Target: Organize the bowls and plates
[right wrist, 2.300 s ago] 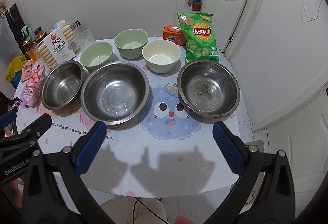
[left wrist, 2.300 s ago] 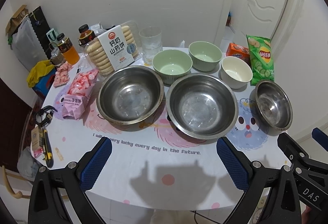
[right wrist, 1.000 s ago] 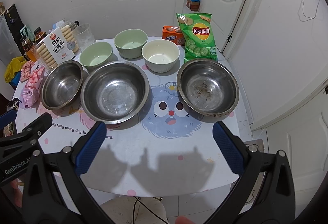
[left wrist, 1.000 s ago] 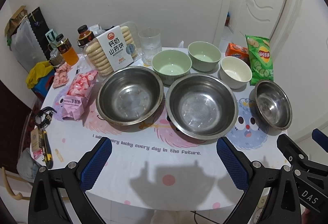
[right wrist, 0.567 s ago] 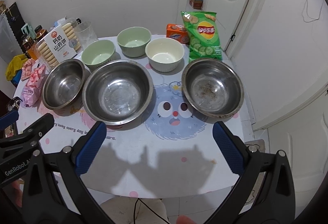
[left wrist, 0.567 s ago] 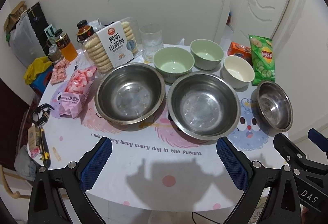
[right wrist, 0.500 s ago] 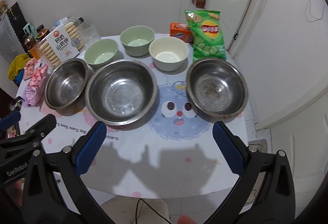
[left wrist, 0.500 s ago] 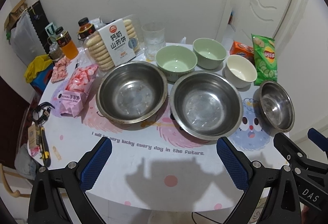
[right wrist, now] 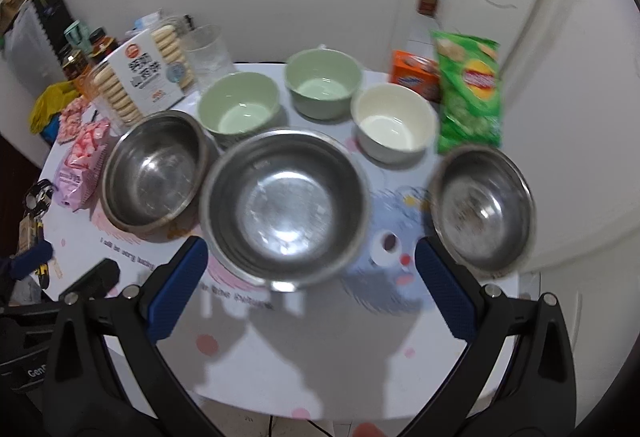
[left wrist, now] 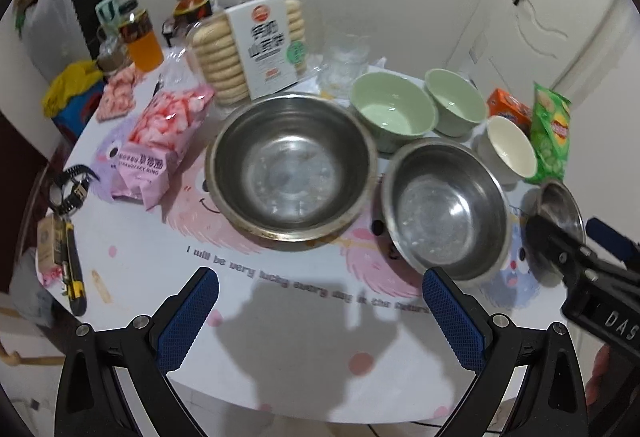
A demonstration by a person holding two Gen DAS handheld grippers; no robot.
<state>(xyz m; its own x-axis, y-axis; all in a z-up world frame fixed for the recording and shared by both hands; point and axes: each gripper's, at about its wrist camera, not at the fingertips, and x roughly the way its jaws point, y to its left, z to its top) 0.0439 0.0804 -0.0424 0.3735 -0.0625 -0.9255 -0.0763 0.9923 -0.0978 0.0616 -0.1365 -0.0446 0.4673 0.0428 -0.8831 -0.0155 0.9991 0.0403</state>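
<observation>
Three steel bowls sit in a row on the round table (left wrist: 280,365): a left one (left wrist: 290,167) (right wrist: 154,171), a middle one (left wrist: 444,207) (right wrist: 286,207) and a right one (right wrist: 482,205), partly hidden in the left wrist view (left wrist: 558,197). Behind them stand two green bowls (right wrist: 240,109) (right wrist: 324,81) and a cream bowl (right wrist: 394,121). My left gripper (left wrist: 320,317) is open and empty above the table's near edge. My right gripper (right wrist: 310,291) is open and empty just short of the middle steel bowl.
A biscuit pack (left wrist: 256,45), a clear glass (right wrist: 208,53), bottles (left wrist: 140,37) and pink snack bags (left wrist: 160,145) crowd the back left. A green chip bag (right wrist: 470,93) and an orange box (right wrist: 412,73) stand at the back right. A utility knife (left wrist: 74,269) lies at the left edge.
Both grippers have moved forward and lower towards the bowls, so the bowls look bigger; the left view has swung left. Nothing on the table has moved, and both grippers stay open.
</observation>
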